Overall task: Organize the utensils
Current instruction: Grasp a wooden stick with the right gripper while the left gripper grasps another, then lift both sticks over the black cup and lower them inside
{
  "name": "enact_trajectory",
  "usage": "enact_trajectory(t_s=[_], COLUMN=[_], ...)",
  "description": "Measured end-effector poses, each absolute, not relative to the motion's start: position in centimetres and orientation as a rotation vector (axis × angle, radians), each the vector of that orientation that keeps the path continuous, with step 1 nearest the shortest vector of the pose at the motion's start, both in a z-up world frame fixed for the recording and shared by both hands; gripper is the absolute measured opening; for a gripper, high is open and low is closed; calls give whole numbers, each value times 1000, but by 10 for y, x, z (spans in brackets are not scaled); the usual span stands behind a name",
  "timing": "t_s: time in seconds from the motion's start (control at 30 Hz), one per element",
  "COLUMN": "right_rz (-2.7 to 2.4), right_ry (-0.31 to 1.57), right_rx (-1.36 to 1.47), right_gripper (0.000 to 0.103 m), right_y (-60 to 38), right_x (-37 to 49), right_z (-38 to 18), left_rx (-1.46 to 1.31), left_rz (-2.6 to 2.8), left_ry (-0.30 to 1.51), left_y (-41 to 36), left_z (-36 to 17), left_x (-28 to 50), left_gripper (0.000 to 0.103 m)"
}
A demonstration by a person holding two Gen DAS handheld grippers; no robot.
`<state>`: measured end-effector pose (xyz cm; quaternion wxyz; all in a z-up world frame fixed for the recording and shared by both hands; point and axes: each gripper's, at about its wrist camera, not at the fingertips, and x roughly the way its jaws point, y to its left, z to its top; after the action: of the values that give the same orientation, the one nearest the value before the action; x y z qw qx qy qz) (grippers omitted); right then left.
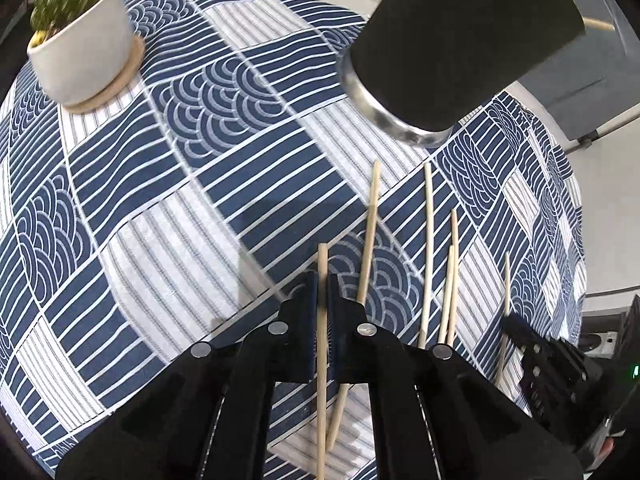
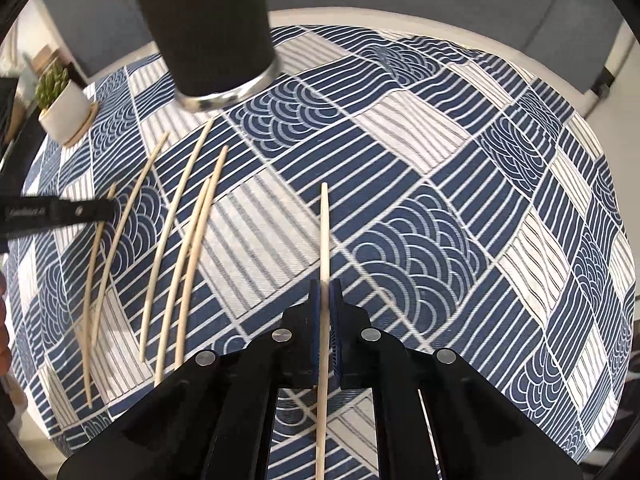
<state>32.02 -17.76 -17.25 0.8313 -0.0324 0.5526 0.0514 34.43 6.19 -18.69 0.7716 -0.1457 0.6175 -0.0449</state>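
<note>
My left gripper (image 1: 322, 280) is shut on a pale wooden chopstick (image 1: 322, 256) that runs up between its blue pads and sticks out past the tips. My right gripper (image 2: 325, 286) is likewise shut on another chopstick (image 2: 325, 220). Several loose chopsticks (image 2: 176, 220) lie side by side on the blue patterned cloth, between the two grippers. A tall black cup (image 1: 460, 40) with a metal base stands beyond them, and a stick end (image 1: 598, 24) shows past its rim. In the right wrist view the left gripper's fingers (image 2: 96, 208) come in from the left over the loose sticks.
A small plant in a white pot (image 1: 84, 52) on a wooden saucer stands at the far left of the round table. The patterned cloth (image 1: 200, 200) covers the tabletop, whose pale rim (image 2: 400, 16) shows at the back. A person's hand shows at the left edge (image 2: 3, 336).
</note>
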Motion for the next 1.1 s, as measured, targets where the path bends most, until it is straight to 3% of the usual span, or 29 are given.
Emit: enact_trajectory(t_s=[0.33,1.1], right_rz=[164,277], right_ry=[1062,769], right_rx=[-10,-25], right_gripper=[5,5], right_y=[-190,-187], right_x=[330,358], right_z=[-127,-15], left_rx=[-277,-109], left_rz=[-10,10], left_ry=[1327,1034], left_y=[103,102], left_z=[-166,-20], left_x=[336,370], left_gripper=[5,5])
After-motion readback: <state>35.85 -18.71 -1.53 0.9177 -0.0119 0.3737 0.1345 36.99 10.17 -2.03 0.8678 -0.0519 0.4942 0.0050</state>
